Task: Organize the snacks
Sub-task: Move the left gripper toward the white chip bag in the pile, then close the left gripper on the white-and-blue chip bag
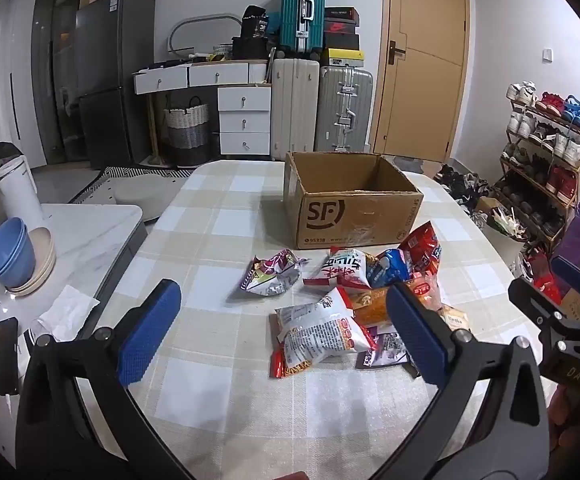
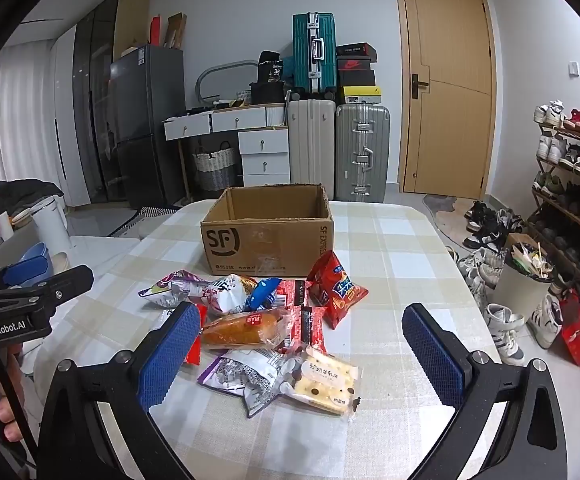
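A: Where are the snacks?

B: In a loose pile on the checked tablecloth (image 1: 217, 208), just near of the open cardboard box (image 1: 350, 204). The box stands toward the far side of the table, its top open.

A: What is in the pile?

B: A crumpled purple packet (image 1: 269, 276) lies at the left, a little apart from the rest. A white packet with red print (image 1: 322, 332) lies nearest in the left view. A red bag (image 2: 336, 290) leans close to the box's right corner, a wrapped bread roll (image 2: 241, 328) sits mid-pile, and a cracker pack (image 2: 326, 384) lies nearest in the right view.

A: And the claws?

B: The left gripper (image 1: 281, 332) hovers over the near side of the pile, jaws spread wide, nothing between the pads. The right gripper (image 2: 302, 356) is the same: fully apart, empty, above the cracker pack.

A: Anything beside the table?

B: Stacked blue bowls (image 1: 7, 254) on a white side table at the left.
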Action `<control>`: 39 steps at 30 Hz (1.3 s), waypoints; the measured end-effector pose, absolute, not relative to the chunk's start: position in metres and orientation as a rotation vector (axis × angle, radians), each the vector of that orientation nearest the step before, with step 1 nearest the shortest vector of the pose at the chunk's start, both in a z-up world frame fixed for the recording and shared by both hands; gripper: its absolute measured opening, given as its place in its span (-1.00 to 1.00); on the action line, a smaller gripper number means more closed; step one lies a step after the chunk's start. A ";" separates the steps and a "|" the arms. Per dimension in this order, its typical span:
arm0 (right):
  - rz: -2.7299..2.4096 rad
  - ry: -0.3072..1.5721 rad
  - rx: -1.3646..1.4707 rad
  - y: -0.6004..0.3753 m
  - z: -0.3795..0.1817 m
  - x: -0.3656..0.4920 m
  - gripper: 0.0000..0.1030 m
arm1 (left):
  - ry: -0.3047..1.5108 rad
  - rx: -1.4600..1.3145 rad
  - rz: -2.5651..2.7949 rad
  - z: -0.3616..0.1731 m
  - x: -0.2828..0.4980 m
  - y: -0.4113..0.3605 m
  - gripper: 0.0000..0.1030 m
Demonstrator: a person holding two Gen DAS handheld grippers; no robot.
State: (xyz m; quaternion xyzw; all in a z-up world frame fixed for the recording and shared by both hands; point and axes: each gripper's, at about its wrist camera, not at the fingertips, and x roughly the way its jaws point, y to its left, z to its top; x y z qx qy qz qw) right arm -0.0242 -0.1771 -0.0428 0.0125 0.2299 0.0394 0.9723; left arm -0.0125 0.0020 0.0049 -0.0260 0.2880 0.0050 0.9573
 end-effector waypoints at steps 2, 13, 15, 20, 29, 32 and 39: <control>0.080 0.463 0.025 -0.177 -0.042 -0.024 1.00 | 0.585 -0.052 0.011 0.005 -0.013 0.003 0.99; 0.082 0.464 0.026 -0.177 -0.043 -0.024 1.00 | 0.581 -0.055 0.007 0.007 -0.014 0.006 0.99; 0.083 0.465 0.027 -0.177 -0.044 -0.023 1.00 | 0.582 -0.054 0.006 0.007 -0.014 0.005 0.99; 0.082 0.465 0.022 -0.178 -0.044 -0.022 1.00 | 0.590 -0.051 0.000 0.004 -0.013 0.004 0.99; 0.092 0.421 0.027 -0.176 -0.050 -0.019 1.00 | 0.617 -0.059 -0.033 -0.006 -0.007 0.008 0.99; 0.092 0.416 0.026 -0.178 -0.052 -0.014 1.00 | 0.647 -0.068 -0.052 -0.018 -0.001 0.015 0.99; 0.107 0.416 0.043 -0.182 -0.059 -0.007 1.00 | 0.761 -0.100 -0.198 -0.062 0.022 0.028 0.99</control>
